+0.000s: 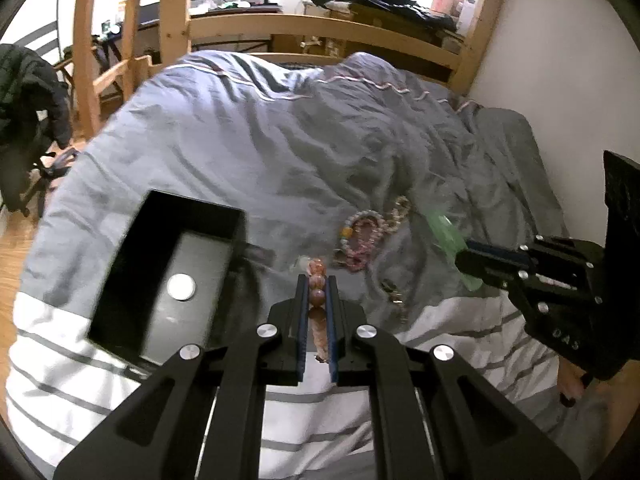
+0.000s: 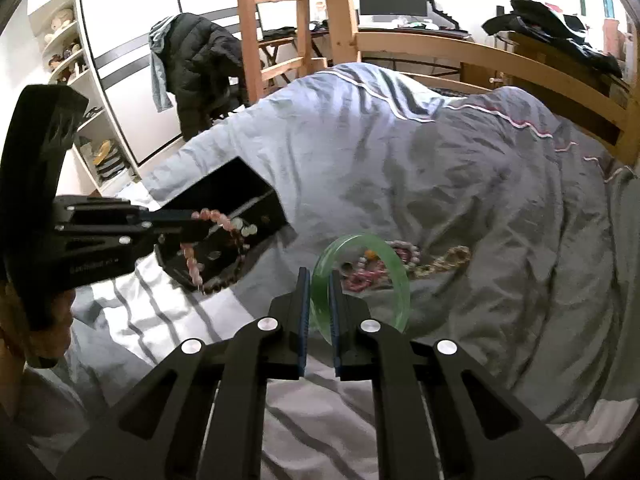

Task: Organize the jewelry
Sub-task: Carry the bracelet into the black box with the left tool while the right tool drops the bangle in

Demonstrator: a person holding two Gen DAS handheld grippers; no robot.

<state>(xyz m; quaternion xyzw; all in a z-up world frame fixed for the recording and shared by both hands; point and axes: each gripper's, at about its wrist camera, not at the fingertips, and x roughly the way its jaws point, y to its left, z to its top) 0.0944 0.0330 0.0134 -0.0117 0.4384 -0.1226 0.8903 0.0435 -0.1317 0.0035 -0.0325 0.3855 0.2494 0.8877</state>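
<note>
- Bed with grey-blue duvet fills both views; near end of the bedding is white with grey stripes.
- Wooden bed frame runs behind the duvet; dark jacket hangs on a chair past the bed's far corner, white shelving beside it.
- Black box sits open on the bedding, on the left side of the left wrist view; a round silver disc lies on its floor. In the right wrist view the same box shows several pale round pieces inside, blurred.
- Left gripper is clamped on a pink-brown bead bracelet; beads sit between the fingers, just right of the box. From the right wrist view the bracelet dangles as a loop from the left gripper, in front of the open box, off the bedding.
- Right gripper is pinched on a green bangle; the ring stands upright, its near edge between the fingers, raised above the duvet. Left wrist view shows the bangle blurred at the right gripper's tip.
- Pile of remaining jewelry lies on the duvet between the two grippers: pink and pale bead strands, a tan chain-like piece; details too blurred to sort.
- Small loose piece lies on the duvet near the pile; type unclear.
</note>
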